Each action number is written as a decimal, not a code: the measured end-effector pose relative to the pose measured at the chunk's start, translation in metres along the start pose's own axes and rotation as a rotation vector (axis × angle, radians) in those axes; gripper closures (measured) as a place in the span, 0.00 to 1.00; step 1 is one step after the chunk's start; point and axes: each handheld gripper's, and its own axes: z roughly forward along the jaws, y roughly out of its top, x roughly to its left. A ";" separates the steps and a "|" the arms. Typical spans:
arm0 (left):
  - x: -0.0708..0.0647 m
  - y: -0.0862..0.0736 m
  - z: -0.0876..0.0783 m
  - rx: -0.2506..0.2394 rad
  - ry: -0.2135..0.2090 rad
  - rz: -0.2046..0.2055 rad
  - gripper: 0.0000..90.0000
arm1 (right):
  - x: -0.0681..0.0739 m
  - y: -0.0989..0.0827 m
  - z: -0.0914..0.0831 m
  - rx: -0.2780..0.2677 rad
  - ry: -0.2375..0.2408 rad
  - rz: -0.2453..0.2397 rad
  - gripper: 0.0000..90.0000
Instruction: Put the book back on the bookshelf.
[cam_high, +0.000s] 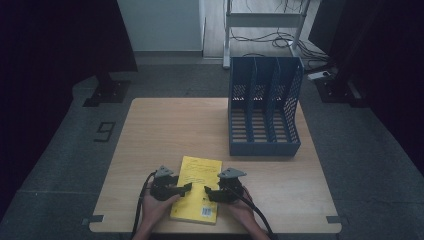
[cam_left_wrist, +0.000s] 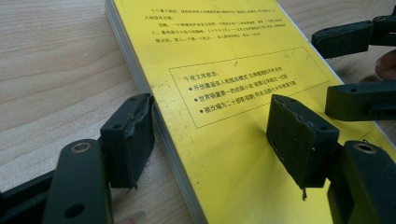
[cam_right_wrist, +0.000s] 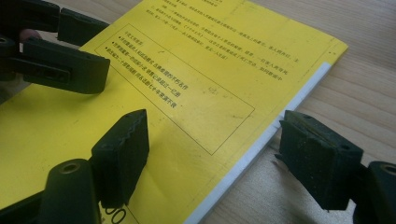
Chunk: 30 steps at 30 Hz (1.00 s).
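The left gripper is hovering with jaws spread, straddling the left edge of the yellow book: one pad beside the page block, the other over the cover. The right gripper is also standing spread, straddling the book's opposite edge, pads not pressing it. The book is lying flat, back cover up, at the near edge of the wooden surface, between both hands. A blue file rack is standing well apart, farther back on the right
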 end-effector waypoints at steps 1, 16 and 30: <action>0.000 0.000 0.000 -0.001 -0.001 -0.002 0.36 | 0.000 0.000 0.000 -0.002 0.000 0.001 0.27; -0.005 0.001 -0.003 -0.019 0.031 -0.018 0.41 | 0.001 -0.002 0.000 -0.012 -0.005 0.007 0.27; -0.009 0.004 -0.011 -0.053 0.008 -0.038 0.41 | 0.001 -0.002 0.000 -0.013 -0.006 0.006 0.27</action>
